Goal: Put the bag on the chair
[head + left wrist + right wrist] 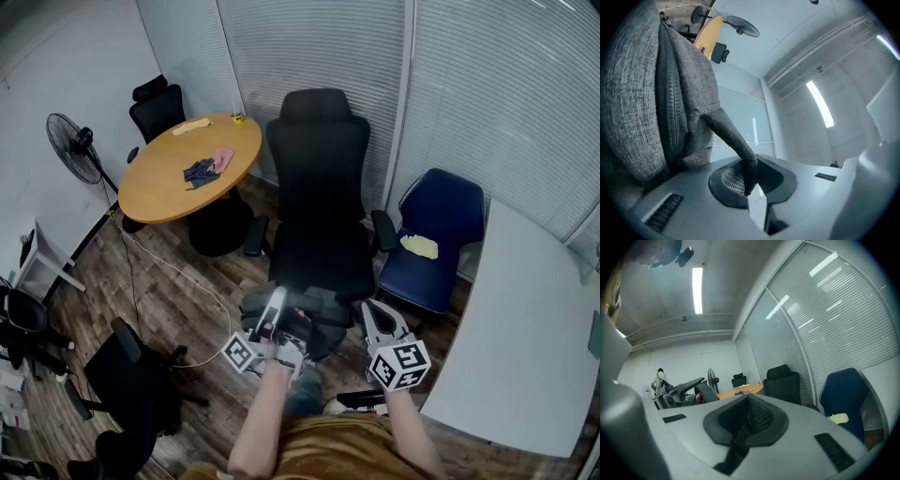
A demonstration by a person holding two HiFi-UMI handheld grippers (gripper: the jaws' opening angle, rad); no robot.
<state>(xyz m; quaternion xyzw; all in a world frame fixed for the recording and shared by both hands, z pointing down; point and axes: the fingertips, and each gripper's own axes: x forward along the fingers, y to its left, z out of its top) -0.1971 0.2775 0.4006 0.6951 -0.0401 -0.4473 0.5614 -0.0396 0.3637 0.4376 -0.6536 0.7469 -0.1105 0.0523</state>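
Observation:
A grey fabric bag [305,317] hangs in front of me, just before the front edge of the black high-backed office chair [320,187]. My left gripper [277,305] is shut on a strap of the bag. In the left gripper view the grey bag [651,93] fills the left side, and its strap [736,140] runs down between the closed pads of the left gripper [750,180]. My right gripper [370,314] is at the bag's right side. Its pads meet in the right gripper view, so the right gripper [749,416] is shut with nothing in it.
A round wooden table [159,192] with cloths on it stands at the back left. A blue chair [441,211] holding a yellow cloth [419,246] is right of the black chair. There is a white table [525,337] at the right, and a fan [73,145] and more black chairs at the left.

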